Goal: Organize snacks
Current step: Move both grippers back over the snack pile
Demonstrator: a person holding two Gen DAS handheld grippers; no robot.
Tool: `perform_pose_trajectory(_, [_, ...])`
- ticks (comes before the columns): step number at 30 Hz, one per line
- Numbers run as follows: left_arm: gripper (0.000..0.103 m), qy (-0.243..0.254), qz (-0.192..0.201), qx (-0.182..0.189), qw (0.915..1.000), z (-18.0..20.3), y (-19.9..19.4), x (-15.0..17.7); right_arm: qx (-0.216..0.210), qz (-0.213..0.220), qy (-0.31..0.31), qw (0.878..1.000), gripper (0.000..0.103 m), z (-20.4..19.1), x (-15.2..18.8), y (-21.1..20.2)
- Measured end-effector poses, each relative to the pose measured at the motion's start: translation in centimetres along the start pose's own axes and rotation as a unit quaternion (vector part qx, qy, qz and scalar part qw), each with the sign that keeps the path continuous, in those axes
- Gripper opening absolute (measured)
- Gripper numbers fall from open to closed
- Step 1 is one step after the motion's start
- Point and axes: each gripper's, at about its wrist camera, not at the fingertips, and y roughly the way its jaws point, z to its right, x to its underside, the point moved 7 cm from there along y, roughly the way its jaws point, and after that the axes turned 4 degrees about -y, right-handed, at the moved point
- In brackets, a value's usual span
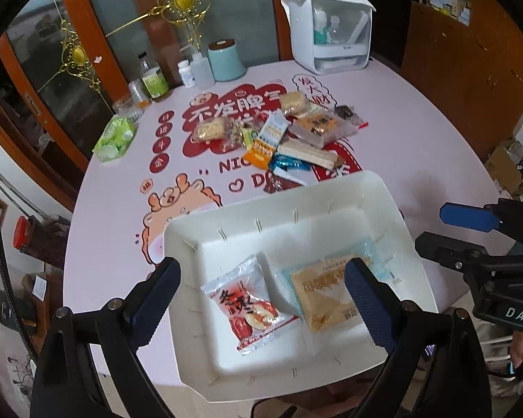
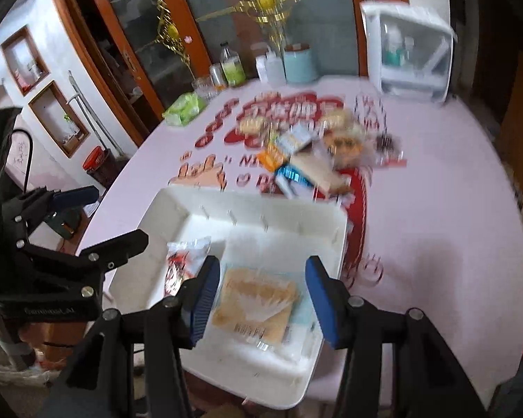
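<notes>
White plastic, a shallow rectangular tray point(image 1: 376, 188) with two compartments sits at the near edge of the pink printed counter point(image 1: 436, 146). Over it hangs the left hand-held gripper point(image 1: 261, 299), its blue-padded jaws wide apart and holding nothing. In the left compartment lies a clear snack packet with red print point(image 1: 252, 308). In the right compartment lies a flat tan snack packet with a pale blue border point(image 1: 322, 296).

The right wrist view is blurred by motion. It shows the right hand-held gripper point(image 2: 261, 299) above the tan packet point(image 2: 254, 299), jaws also spread apart and empty, one on each side of the packet. Whether the pads touch the tray, I cannot tell.

Just behind the tray, near the middle of the counter, is a loose pile of mixed wrapped snacks point(image 1: 282, 139): orange, blue, beige and clear wrappers lying over one another. To the left of the pile lies a green soft pack point(image 1: 116, 137). At the far edge stand several bottles, a light blue cylindrical container with a dark lid point(image 1: 225, 59) and a white plastic box with a clear front point(image 1: 331, 28).
</notes>
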Motion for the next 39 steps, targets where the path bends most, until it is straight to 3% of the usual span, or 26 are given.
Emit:
perform_pose_trajectory(3, [0.094, 0.01, 0.016, -0.013, 0.9997, -0.4, -0.2, -1.5, 0.021, 0.037, -0.025, 0.999, 0.052, 0.3, -1.7, -0.7])
perform_pose_trajectory(9, [0.094, 0.041, 0.077, -0.016, 0.9961, -0.5, -0.3, -6.0, 0.062, 0.069, -0.046, 0.995, 0.052, 2.5, -6.0, -0.5])
perform_pose_trajectory(16, [0.088, 0.098, 0.111, -0.01, 0.9888, 0.7, 1.9, -12.0, 0.116, 0.026, -0.092, 0.989, 0.052, 6.5, -11.1, 3.6])
perform_pose_trajectory(21, [0.088, 0.105, 0.074, 0.034, 0.9911, 1.1, 7.4, -16.1, 0.088, -0.034, -0.075, 0.993, 0.052, 9.6, -12.2, 9.7])
perform_pose_trajectory(26, [0.088, 0.102, 0.048, 0.034, 0.993, 0.8, 14.1, -18.6, 0.059, -0.094, -0.071, 0.991, 0.052, 11.6, -10.9, 16.3])
perform_pose_trajectory(28, [0.088, 0.089, 0.022, 0.048, 0.9946, 0.6, 17.0, -19.0, 0.03, -0.123, -0.056, 0.99, 0.052, 12.3, -10.0, 18.8])
perform_pose_trajectory(31, [0.088, 0.074, 0.0, 0.039, 0.9965, 0.0, 20.7, -19.4, 0.0, -0.155, -0.038, 0.987, 0.052, 12.8, -8.7, 21.5])
perform_pose_trajectory(36, [0.088, 0.096, -0.032, 0.022, 0.9946, -0.2, 25.7, -19.2, -0.032, -0.185, -0.032, 0.982, 0.052, 12.8, -7.2, 24.4])
perform_pose_trajectory(39, [0.087, 0.106, -0.049, 0.031, 0.9927, 0.1, 27.8, -19.0, -0.047, -0.203, -0.028, 0.978, 0.052, 12.5, -6.6, 25.9])
